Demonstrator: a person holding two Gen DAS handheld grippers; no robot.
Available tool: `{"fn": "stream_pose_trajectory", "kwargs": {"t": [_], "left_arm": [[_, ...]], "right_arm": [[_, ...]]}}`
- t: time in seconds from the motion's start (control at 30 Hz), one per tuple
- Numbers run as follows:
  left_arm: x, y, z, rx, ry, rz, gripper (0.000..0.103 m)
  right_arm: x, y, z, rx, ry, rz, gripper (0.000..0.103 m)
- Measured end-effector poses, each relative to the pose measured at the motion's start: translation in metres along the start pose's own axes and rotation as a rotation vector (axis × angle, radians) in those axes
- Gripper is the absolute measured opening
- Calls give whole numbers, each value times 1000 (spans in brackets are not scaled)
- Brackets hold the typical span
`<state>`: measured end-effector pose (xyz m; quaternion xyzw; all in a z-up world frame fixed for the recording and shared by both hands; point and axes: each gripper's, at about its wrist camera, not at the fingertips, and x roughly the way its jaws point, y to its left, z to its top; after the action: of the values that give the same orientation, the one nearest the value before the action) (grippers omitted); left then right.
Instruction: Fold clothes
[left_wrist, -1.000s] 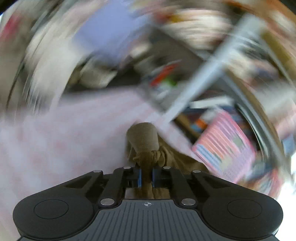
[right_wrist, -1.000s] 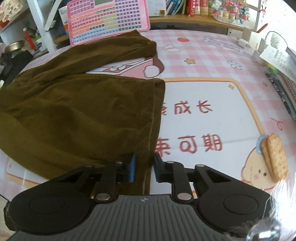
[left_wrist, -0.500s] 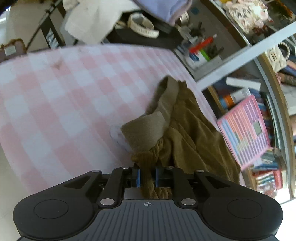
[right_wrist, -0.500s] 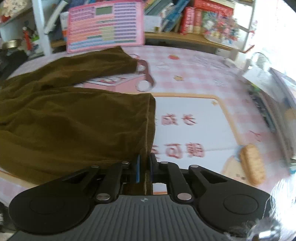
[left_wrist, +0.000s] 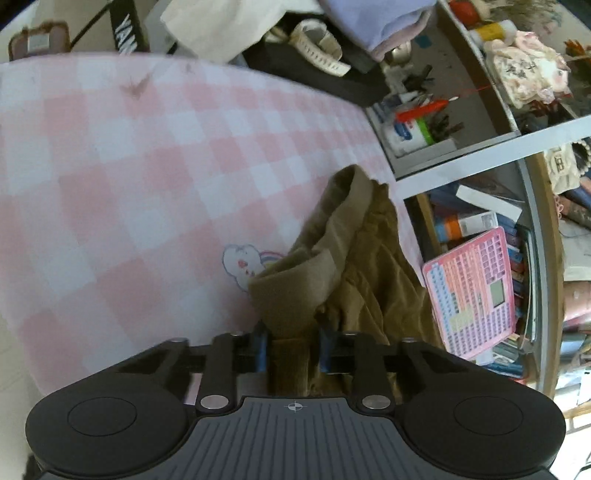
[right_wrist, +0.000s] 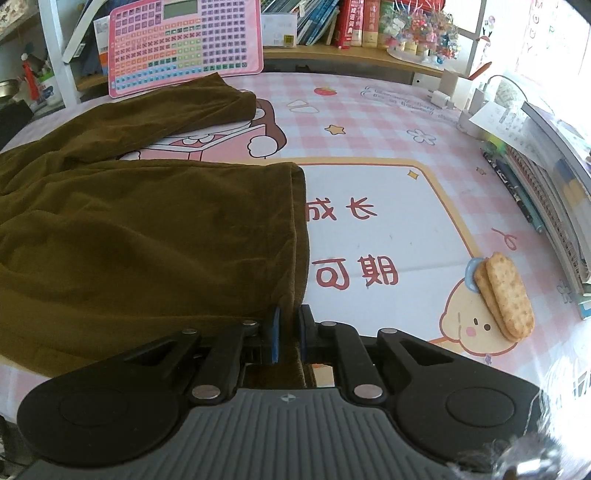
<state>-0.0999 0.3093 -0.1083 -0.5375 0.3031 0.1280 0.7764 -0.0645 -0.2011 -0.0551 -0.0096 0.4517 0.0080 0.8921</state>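
Left claw (left_wrist: 291, 349) just let go: jaws now apart, waistband loose between. Right claw (right_wrist: 287, 334) clamped on hem of brown trousers (right_wrist: 147, 229) (near table (right_wrist: 388, 110) front edge). Trousers spread flat, fold pending.

The brown trousers (right_wrist: 147, 236) ran off the right wrist view's left edge, and their hem vanished under the right gripper (right_wrist: 287, 334). In the left wrist view, the left gripper (left_wrist: 291, 349) body hid the waistband's near end. Book spines (right_wrist: 347, 22) were too small to read.
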Motion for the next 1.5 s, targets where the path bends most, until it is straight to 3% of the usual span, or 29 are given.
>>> {"fn": "stream_pose_trajectory", "kwargs": {"t": [0.1,0.17,0.23,0.33,0.47,0.57,0.7,0.77,0.83,0.97,1.07,1.17,1.33,1.4,1.5], "left_arm": [[-5,-14,9,130,-62,46,12],[-12,-21,17,186,-123,79,12],[-12,-21,22,185,-127,93,12],[-7,-19,20,190,-96,110,12],[2,-15,8,169,-48,101,15],[-1,-6,11,132,-38,78,21],[-10,5,14,70,-47,37,38],[-11,8,13,51,-53,24,32],[-12,7,12,48,-61,28,14],[-27,-22,8,211,-146,97,12],[-19,-30,11,308,-126,153,13],[-8,-17,13,288,-85,176,19],[-16,-5,13,238,-77,126,29],[-25,-8,14,241,-98,141,40],[-45,-12,15,270,-145,127,41]], "right_arm": [[0,2,0,2,0,-1,10],[0,8,1,2,6,55,10],[0,19,2,-24,2,85,10],[1,30,2,-59,-20,55,10],[3,13,3,-19,-26,12,10],[4,7,5,-9,-20,20,10],[3,9,3,-16,-25,14,10],[3,10,2,-20,-27,10,10],[3,12,1,-24,-30,7,10],[3,13,3,-18,-24,22,10],[4,16,2,-27,-33,23,10],[4,17,1,-36,-41,18,10],[6,16,2,-32,-43,9,11],[5,16,3,-24,-40,6,15],[-2,11,2,13,-43,18,21]]}}
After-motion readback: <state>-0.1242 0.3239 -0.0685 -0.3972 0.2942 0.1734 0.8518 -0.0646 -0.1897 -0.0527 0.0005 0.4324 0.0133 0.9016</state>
